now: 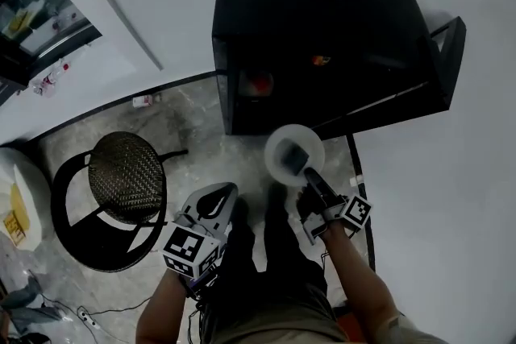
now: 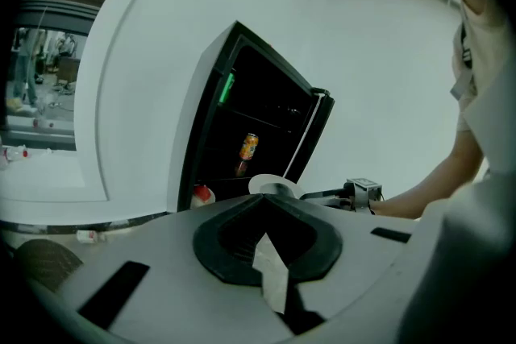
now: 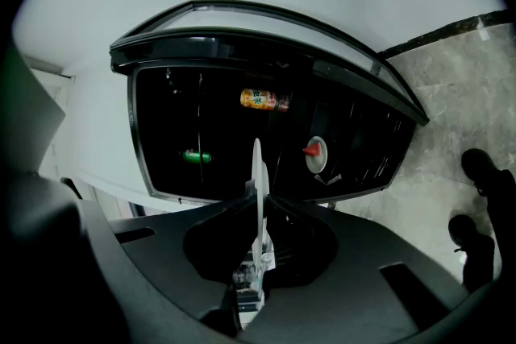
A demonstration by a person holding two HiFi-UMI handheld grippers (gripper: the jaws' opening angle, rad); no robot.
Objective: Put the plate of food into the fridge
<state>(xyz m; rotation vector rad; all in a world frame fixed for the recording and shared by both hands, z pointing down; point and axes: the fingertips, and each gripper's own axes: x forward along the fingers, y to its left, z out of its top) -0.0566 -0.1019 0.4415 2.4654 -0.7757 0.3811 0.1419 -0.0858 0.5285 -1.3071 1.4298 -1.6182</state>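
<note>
Right gripper clamps one round white plate by its rim; left gripper is closed, empty, facing one black boxy fridge.

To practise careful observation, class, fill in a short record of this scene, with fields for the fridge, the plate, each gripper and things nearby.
Fridge: black, door open
Plate: white, dark food on it, held before the open fridge, not yet inside
Right gripper: fingers shut on the plate's rim
Left gripper: fingers together, holding nothing
Inside fridge: orange can, red-and-white item lower down
Nearby: chair with woven seat, on the person's left
</note>
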